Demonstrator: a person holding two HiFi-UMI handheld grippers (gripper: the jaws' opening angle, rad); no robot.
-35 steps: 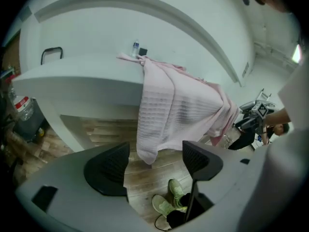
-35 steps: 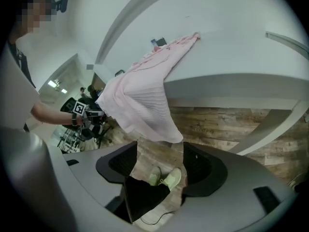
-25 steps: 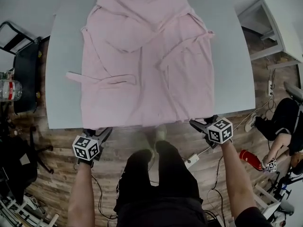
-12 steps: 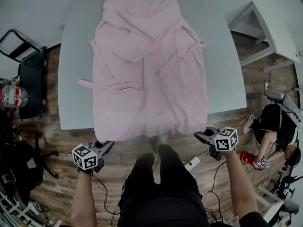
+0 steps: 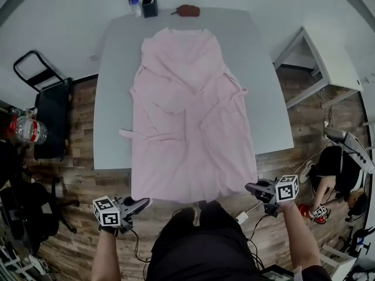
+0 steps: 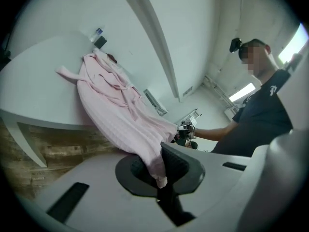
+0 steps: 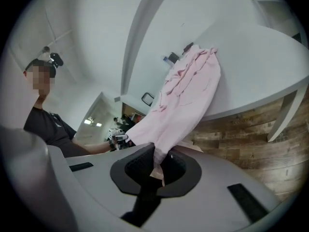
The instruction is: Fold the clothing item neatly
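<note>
Lately both grippers sat at the near edge of the surface (image 5: 111, 98), by the hem of the pink robe (image 5: 193, 116). Now the left gripper (image 5: 145, 202) and right gripper (image 5: 249, 186) are drawn back toward the person and raised, each with a hem corner. The hem therefore spans clear of the edge, while the rest lies flat with the collar at the far end. The left gripper's fingers (image 6: 179, 164) are clamped on pink cloth; the right gripper's fingers (image 7: 139, 161) have just been closing and now pinch cloth too. I judge the hem ready to be carried over toward the collar for a first fold. From the head view neither pinch is plain, and the hem's middle is hard to trace against the person's dark clothing. The things at the far end, bar a bottle (image 5: 135, 4), are too small to name.
</note>
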